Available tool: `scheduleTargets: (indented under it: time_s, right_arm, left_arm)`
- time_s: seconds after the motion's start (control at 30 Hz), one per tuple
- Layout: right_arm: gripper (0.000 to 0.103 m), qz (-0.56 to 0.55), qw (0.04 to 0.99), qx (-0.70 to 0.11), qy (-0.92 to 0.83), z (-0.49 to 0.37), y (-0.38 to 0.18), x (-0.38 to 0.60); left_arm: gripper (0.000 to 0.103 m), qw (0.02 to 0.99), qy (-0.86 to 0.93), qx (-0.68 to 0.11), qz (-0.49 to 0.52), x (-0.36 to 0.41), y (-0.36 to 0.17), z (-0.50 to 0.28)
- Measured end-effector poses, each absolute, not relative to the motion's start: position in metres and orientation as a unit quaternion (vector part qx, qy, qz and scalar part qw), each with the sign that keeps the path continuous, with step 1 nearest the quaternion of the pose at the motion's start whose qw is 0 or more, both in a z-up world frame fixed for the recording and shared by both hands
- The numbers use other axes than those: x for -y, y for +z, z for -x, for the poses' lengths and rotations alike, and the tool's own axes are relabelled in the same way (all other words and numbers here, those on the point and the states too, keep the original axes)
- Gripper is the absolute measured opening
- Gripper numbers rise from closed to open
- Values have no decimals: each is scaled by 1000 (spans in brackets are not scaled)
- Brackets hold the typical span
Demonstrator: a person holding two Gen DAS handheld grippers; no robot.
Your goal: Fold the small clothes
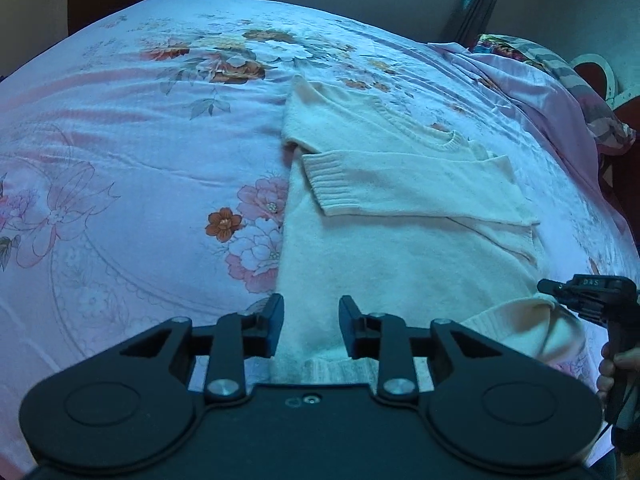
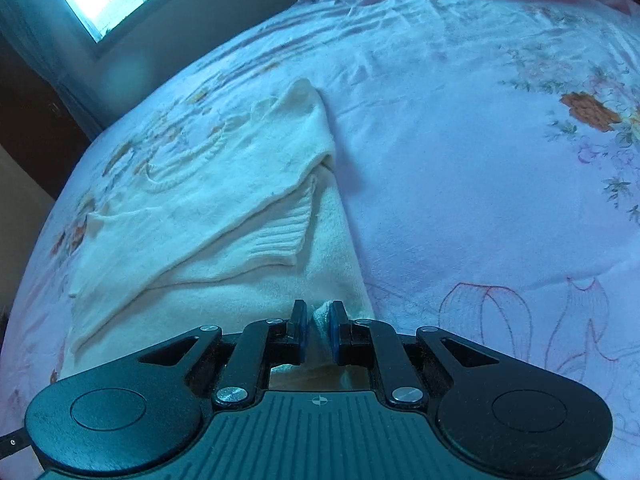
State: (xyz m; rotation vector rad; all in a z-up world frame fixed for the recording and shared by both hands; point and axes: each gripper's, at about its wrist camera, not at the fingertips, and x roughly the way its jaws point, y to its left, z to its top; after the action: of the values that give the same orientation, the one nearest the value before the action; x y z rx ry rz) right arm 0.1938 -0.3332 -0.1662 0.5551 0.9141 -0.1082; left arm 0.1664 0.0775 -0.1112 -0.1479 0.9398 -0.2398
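The sweater (image 1: 400, 240) lies centre frame on the bed (image 1: 120, 160), its hem just beyond the left gripper (image 1: 311, 320), whose jaws are spread and hold nothing. The right gripper (image 2: 318, 320) has its jaws clenched on a lifted hem corner. Cream knit, both sleeves folded across the chest.

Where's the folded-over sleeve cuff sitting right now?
In the left wrist view, the ribbed sleeve cuff lies across the cream sweater chest, just below the neckline, on the floral bedsheet.
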Motion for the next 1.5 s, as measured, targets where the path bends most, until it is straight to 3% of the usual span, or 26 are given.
scheduleTargets:
  time_s: [0.03, 0.1, 0.17, 0.2, 0.3, 0.43, 0.63, 0.73, 0.83, 1.0, 1.03, 1.07, 1.1, 1.13, 1.2, 1.23, 1.5]
  right_arm:
    - [10, -263, 860, -434, -50, -193, -164, 334]
    - [26, -263, 864, -428, -35, -185, -155, 336]
    - [68, -258, 870, -419, -28, -172, -147, 336]
    - [69, -251, 875, -413, -25, -165, -143, 335]
    - [69, -223, 885, -407, -23, -146, -136, 333]
    - [69, -194, 893, -405, -23, -129, -137, 327]
    - [69, -191, 894, -405, -16, -122, -141, 323]
    - [69, -178, 898, -402, -6, -130, -140, 321]
    - [69, -154, 904, -399, 11, -149, -139, 317]
    - [69, -98, 901, -420, 43, -198, -153, 305]
    - [63, -88, 898, -429, 52, -206, -158, 304]
    - [31, -82, 893, -438, 66, -209, -162, 302]
    - [16, -73, 886, -449, 84, -211, -166, 301]
    - [12, -64, 886, -450, 95, -209, -166, 299]
    - [10, -46, 885, -450, 111, -201, -164, 298]
    - [10, -41, 886, -449, 113, -198, -164, 299]
    - [10, -74, 883, -450, 112, -201, -165, 302]
  left_arm:
    - [34, 880, -130, -452, 60, -75, -110, -166]
    - [43, 878, -152, -453, 34, -68, -110, -163]
    - [55, 874, -160, -459, 16, -63, -112, -158]
    - [57, 872, -160, -463, 13, -63, -115, -154]
    - [55, 867, -159, -471, 24, -68, -122, -141]
    - [25, 859, -161, -485, 37, -70, -135, -126]
    - [21, 851, -194, -487, 34, -59, -139, -116]
    - [9, 849, -200, -485, 67, -64, -140, -120]
    - [5, 856, -199, -471, 78, -63, -135, -128]
    - [5, 871, -196, -445, 75, -55, -125, -145]
    - [0, 871, -196, -444, 76, -54, -124, -149]
    - [0, 870, -197, -447, 74, -52, -125, -152]
    - [0, 867, -199, -451, 70, -51, -126, -154]
    - [0, 864, -202, -456, 65, -50, -127, -153]
    - [11, 861, -192, -467, 62, -53, -130, -148]
    - [24, 862, -181, -470, 63, -58, -131, -144]
    - [38, 856, -163, -487, 54, -74, -141, -131]
